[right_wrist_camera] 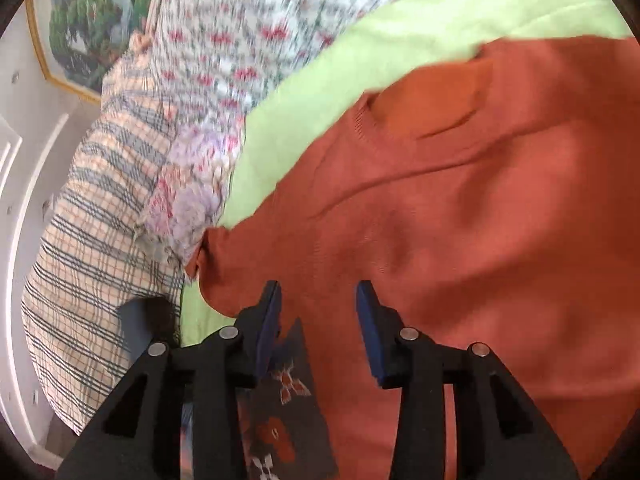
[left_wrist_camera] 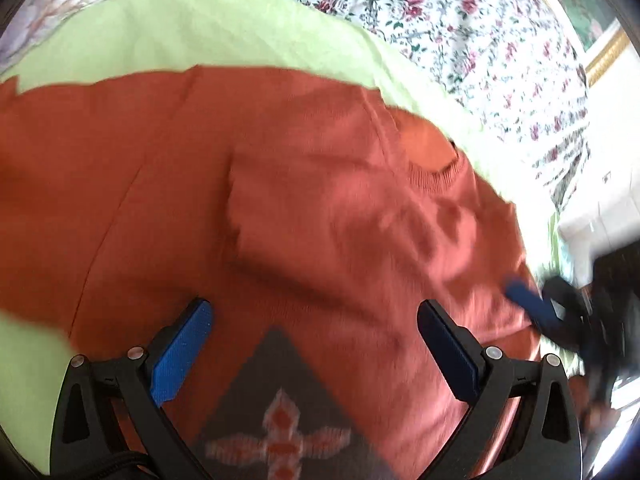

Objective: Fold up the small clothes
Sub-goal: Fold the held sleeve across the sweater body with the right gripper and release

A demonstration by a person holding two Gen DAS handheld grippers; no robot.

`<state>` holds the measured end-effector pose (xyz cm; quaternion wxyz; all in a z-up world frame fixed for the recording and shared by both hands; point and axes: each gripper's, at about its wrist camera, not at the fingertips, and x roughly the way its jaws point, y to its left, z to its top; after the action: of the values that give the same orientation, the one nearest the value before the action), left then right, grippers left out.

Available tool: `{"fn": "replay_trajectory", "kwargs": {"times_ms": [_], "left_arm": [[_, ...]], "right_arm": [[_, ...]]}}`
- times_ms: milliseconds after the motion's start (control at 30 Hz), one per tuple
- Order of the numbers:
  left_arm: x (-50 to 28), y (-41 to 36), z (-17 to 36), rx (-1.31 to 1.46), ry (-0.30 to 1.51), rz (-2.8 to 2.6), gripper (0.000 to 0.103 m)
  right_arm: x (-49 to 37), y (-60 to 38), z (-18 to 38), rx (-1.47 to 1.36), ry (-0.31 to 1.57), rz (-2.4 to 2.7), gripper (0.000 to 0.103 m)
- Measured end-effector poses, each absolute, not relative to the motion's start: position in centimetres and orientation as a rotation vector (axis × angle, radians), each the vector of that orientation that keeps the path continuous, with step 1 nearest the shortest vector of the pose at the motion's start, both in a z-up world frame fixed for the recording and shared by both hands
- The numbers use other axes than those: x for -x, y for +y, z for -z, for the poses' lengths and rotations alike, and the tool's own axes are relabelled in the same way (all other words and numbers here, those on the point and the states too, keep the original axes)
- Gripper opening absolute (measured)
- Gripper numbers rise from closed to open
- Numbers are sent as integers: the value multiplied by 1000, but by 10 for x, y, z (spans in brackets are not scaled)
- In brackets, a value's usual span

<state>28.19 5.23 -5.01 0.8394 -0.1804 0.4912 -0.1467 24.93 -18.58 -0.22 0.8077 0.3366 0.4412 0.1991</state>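
The left gripper's fingers stand wide apart with nothing between them, hovering over the orange sweater. The right gripper's fingers are parted only narrowly and also hold nothing; cloth lies under the gap, not in it.

The sweater lies spread on a light green sheet on the bed, its neckline toward 2 o'clock in the left wrist view and toward 12 o'clock in the right. A dark patterned panel shows at 6 o'clock in both views. A sleeve or shoulder edge bunches at 9 o'clock in the right view, beside a checked cloth and a flowered bedspread.

The step in hand looks like taking fresh hold for a fold. To do it well, each gripper should come down on a single clean edge, pinching both layers together, at matching heights on either side. Smooth that bunched sleeve first, or the crease will come out crooked.
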Motion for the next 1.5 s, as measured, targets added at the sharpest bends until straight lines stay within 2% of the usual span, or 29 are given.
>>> {"fn": "replay_trajectory", "kwargs": {"times_ms": [33,100,133,167,200,367,567,733,900,933,967,1000,1133,1300,1433,1500], "left_arm": [[-290,50,50,379,1031,310,101],[-301,42,48,365,1006,332,85],[-306,38,48,353,1001,347,55],[-310,33,49,337,1007,361,13],[-313,29,50,329,1017,371,3],[-288,51,21,257,874,269,5],[-289,72,36,272,920,250,5],[-290,66,40,256,924,235,5],[-284,65,43,227,935,238,5],[-284,63,42,225,934,241,5],[-284,60,39,226,929,252,5],[-284,57,35,226,920,265,5],[-287,39,26,211,885,317,6],[-292,39,47,187,951,263,8],[-286,52,46,208,941,255,18],[-286,53,46,216,949,250,18]], "right_arm": [[-236,-196,-2,-726,922,-403,42],[-215,-210,-9,-730,887,-352,46],[-202,-218,-11,-736,873,-323,47],[-191,-224,-12,-745,859,-300,47],[-185,-228,-12,-748,854,-284,47],[-163,-259,-16,-715,841,-156,47],[-161,-322,-20,-676,806,42,48],[-203,-349,-6,-546,897,169,57],[-244,-349,17,-431,999,153,58],[-251,-346,21,-401,1008,154,55],[-255,-342,21,-355,1006,155,14],[-255,-340,20,-328,1006,150,12],[-249,-365,3,-365,957,156,9],[-244,-370,17,-366,986,170,9],[-237,-360,0,-318,957,263,14],[-228,-346,-15,-260,907,300,18]]}}
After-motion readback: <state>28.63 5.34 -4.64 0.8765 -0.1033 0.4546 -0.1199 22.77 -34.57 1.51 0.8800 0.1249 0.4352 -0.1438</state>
